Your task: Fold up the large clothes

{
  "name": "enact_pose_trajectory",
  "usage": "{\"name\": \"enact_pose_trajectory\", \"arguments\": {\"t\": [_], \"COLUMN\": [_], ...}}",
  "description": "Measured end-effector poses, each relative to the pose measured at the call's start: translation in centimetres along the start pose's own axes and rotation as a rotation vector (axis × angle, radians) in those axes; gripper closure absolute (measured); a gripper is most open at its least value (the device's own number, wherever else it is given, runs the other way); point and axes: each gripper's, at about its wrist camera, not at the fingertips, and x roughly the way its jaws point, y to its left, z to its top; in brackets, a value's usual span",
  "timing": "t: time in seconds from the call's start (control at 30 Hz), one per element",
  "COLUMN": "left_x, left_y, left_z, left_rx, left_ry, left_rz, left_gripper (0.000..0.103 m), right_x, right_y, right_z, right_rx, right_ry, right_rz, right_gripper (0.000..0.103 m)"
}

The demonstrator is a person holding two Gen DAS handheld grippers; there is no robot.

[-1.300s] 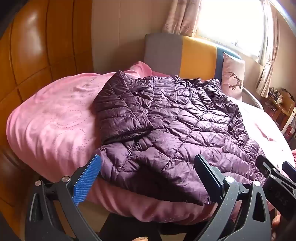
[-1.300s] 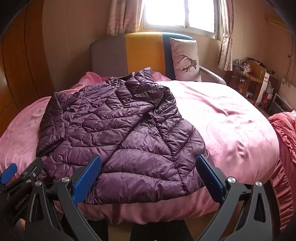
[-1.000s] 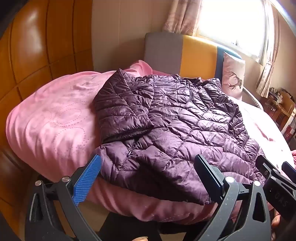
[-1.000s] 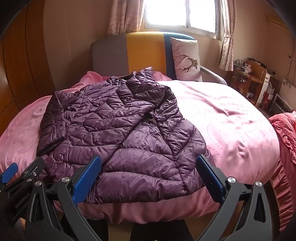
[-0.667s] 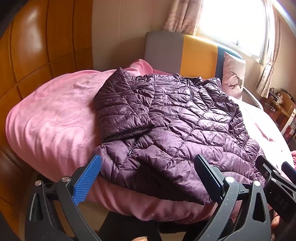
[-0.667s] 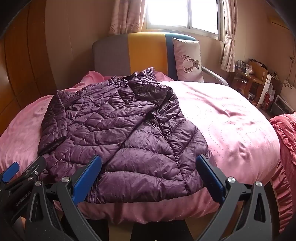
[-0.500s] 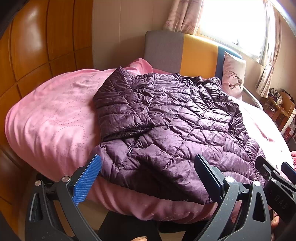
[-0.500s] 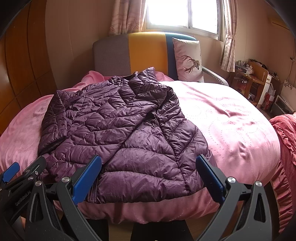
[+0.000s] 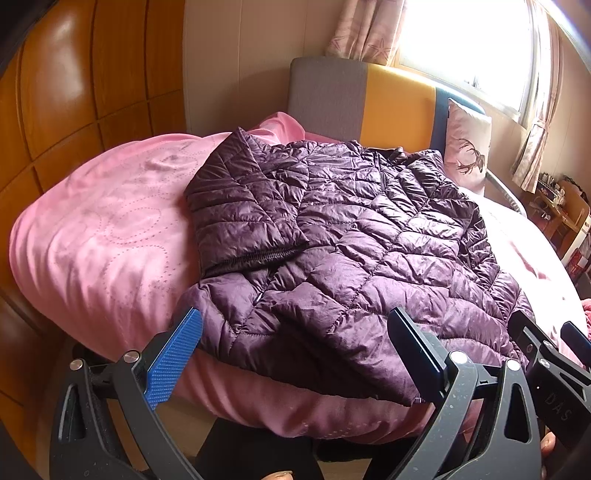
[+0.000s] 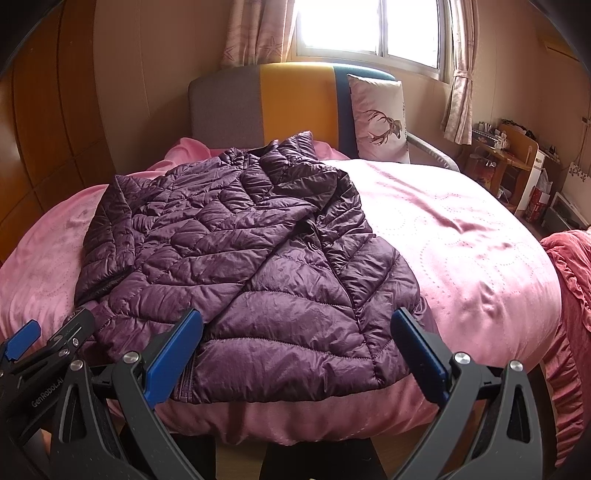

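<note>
A purple quilted jacket (image 9: pixel 354 254) lies spread on a pink bedspread (image 9: pixel 110 236), hem toward the cameras and collar toward the headboard (image 10: pixel 280 103). Its hem reaches the edge of the bedspread nearest the grippers and hangs slightly over it. One sleeve (image 9: pixel 243 214) is folded across the jacket's left side, its dark cuff lying on the body panel. In the right wrist view the other sleeve (image 10: pixel 347 236) is folded in along the jacket's right side, with darker lining showing near the collar.

The left gripper (image 9: pixel 295 354) is held just short of the jacket's hem, its two fingers wide apart with nothing between them; the blue pad (image 9: pixel 173 360) faces inward and sits beside the jacket's left hem corner without clearly touching it. The right gripper (image 10: pixel 295 354) hovers at the hem's right half, likewise spread wide and empty. Each gripper shows at the edge of the other's view, the two being side by side in front of the jacket.

Behind the jacket, the headboard has grey, yellow and blue panels, and a pillow (image 10: pixel 380 118) with a deer print leans against it. A bright window (image 10: pixel 369 29) with curtains is above the headboard. Wooden wall panels (image 9: pixel 74 103) stand left of the jacket, and a cluttered desk (image 10: pixel 509 155) stands far right of it.
</note>
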Motion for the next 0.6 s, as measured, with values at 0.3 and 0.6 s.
{"name": "enact_pose_trajectory", "arguments": {"t": [0.3, 0.6], "left_x": [0.2, 0.36], "left_y": [-0.06, -0.05], "left_z": [-0.11, -0.08], "left_rx": [0.0, -0.003], "left_ry": [0.005, 0.011], "left_rz": [0.001, 0.008], "left_gripper": [0.004, 0.004], "right_x": [0.13, 0.28], "right_y": [0.2, 0.2], "right_z": [-0.19, -0.33], "right_rx": [-0.008, -0.007], "right_ry": [0.004, 0.005], "right_rz": [0.004, 0.012], "right_gripper": [0.002, 0.002]}}
